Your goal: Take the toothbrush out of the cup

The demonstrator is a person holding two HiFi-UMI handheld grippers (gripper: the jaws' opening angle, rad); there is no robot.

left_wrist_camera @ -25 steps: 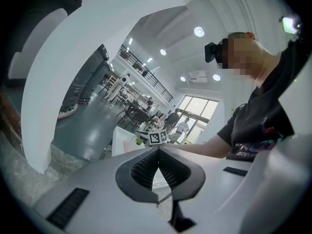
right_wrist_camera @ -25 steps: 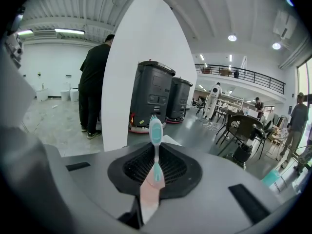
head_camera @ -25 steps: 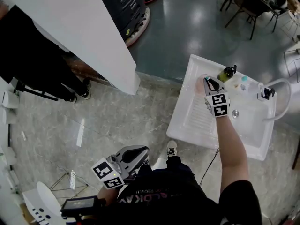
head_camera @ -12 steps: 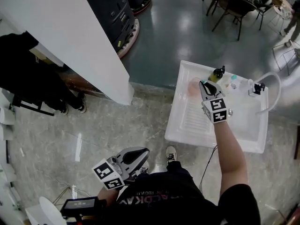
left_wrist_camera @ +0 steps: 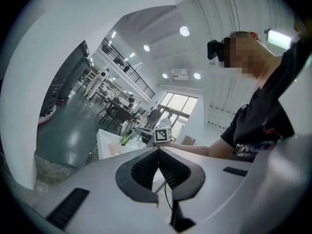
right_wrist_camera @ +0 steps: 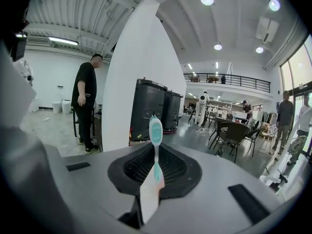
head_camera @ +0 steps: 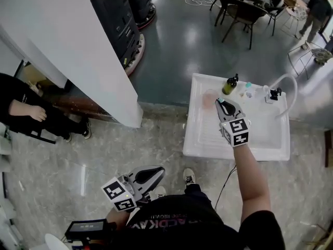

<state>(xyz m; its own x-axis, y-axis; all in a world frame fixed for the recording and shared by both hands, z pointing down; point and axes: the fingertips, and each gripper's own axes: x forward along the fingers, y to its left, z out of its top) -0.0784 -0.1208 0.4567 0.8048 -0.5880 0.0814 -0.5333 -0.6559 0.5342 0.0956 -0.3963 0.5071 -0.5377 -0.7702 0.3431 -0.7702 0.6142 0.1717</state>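
My right gripper (head_camera: 222, 107) hovers over the white sink basin (head_camera: 200, 142), shut on a white and teal toothbrush (right_wrist_camera: 155, 152). The brush head sticks out past the jaws, and its teal tip (head_camera: 219, 100) shows in the head view. A pale pink cup (head_camera: 209, 100) stands just left of the gripper's tip, at the basin's back left. The toothbrush is outside the cup. My left gripper (head_camera: 149, 175) hangs low by my body, far from the sink. In the left gripper view its jaws (left_wrist_camera: 158, 165) are shut with nothing between them.
A green pump bottle (head_camera: 229, 85), a small bottle (head_camera: 248, 90) and a faucet (head_camera: 272, 94) with a hose line the basin's back edge. A white pillar (head_camera: 78, 51) and black machines (head_camera: 119, 20) stand to the left. A seated person (head_camera: 28, 113) is at far left.
The head view has tilted up, showing more of the room. My right gripper still holds the toothbrush beside the cup. The left gripper has stayed put.
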